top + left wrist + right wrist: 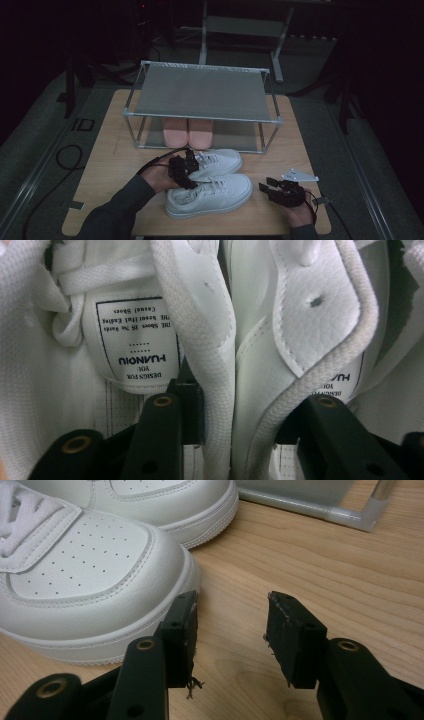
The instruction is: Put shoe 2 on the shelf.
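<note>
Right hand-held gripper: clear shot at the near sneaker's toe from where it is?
Probably yes. The right hand-held gripper is open and low over the table, one jaw already beside the toe of the near sneaker. Bare wood lies between the jaws; nothing blocks the way.

Left gripper [184,169] clamped, wrist bent inward; right gripper [231,630] jaws apart, low.

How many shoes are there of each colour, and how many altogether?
White sneakers: 2, one nearer and one behind it, side by side on the table
Pink slippers: 2, left and right, on the rack's bottom shelf
Total: 4
</note>
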A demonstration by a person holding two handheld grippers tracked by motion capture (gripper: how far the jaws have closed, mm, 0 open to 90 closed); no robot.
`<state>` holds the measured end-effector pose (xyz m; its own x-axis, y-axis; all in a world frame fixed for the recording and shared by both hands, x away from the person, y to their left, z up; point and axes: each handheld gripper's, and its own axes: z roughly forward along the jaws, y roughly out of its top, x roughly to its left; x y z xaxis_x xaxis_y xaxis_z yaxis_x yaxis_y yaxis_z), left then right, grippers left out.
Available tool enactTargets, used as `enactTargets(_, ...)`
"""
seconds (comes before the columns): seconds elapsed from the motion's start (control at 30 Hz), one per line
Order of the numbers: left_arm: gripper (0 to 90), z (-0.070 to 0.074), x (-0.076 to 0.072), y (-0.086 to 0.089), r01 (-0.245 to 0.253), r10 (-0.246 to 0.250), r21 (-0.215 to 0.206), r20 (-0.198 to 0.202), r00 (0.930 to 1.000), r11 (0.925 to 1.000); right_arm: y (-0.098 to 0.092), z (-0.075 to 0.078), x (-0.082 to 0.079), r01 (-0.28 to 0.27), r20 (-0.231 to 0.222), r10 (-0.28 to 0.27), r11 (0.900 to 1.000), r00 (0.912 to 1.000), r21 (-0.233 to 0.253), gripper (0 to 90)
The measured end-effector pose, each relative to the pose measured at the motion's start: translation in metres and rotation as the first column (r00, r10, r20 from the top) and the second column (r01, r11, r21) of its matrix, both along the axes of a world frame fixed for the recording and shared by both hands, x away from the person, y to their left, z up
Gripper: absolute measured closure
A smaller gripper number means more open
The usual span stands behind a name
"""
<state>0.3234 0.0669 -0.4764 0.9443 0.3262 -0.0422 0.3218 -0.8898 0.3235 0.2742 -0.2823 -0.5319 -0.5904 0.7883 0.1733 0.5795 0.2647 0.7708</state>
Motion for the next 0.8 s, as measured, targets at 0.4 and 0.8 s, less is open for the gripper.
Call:
enactTargets(0.4, 75.3, 0.008, 0.001, 0.002, 0.009, -0.009, -0.025, 0.011, 0.9999, 0.9996, -0.006, -0.001, 0.0, 0.015, -0.005, -0.015, 1.0, 0.9999, 0.007, 54.7)
enactTargets(0.8, 76.2, 0.016, -0.002, 0.004, 0.02, -0.019, -0.034, 0.022, 0.9996, 0.9992, -0.007, -0.002, 0.0, 0.022, -0.01, -0.021, 1.0, 0.9997, 0.011, 54.7)
